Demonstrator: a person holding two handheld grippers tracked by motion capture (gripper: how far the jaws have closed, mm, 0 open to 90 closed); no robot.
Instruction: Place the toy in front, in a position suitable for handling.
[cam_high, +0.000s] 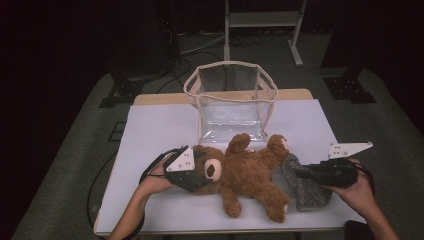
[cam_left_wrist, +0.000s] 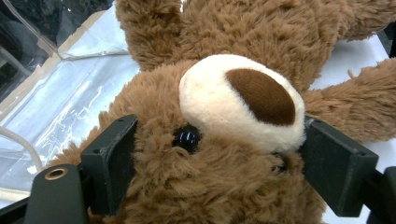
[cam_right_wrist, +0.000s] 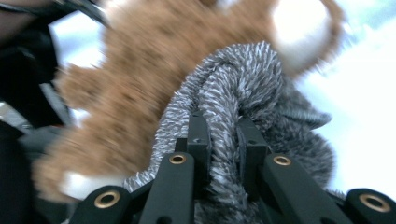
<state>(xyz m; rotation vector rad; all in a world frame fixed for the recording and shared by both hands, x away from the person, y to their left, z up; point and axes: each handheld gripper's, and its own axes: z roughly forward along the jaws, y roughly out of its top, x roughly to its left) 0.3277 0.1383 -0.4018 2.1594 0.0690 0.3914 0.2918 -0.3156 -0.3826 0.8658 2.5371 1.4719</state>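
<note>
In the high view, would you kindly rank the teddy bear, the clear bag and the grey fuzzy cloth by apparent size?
1. teddy bear and clear bag: look about alike; the bag sits farther from the camera, so unranked.
2. grey fuzzy cloth: clearly smallest.

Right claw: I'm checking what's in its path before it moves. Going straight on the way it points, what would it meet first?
The right claw, already shut on the grey fuzzy cloth, points toward the teddy bear. It would likely meet the bear's body or leg first, though depth is unclear.
</note>
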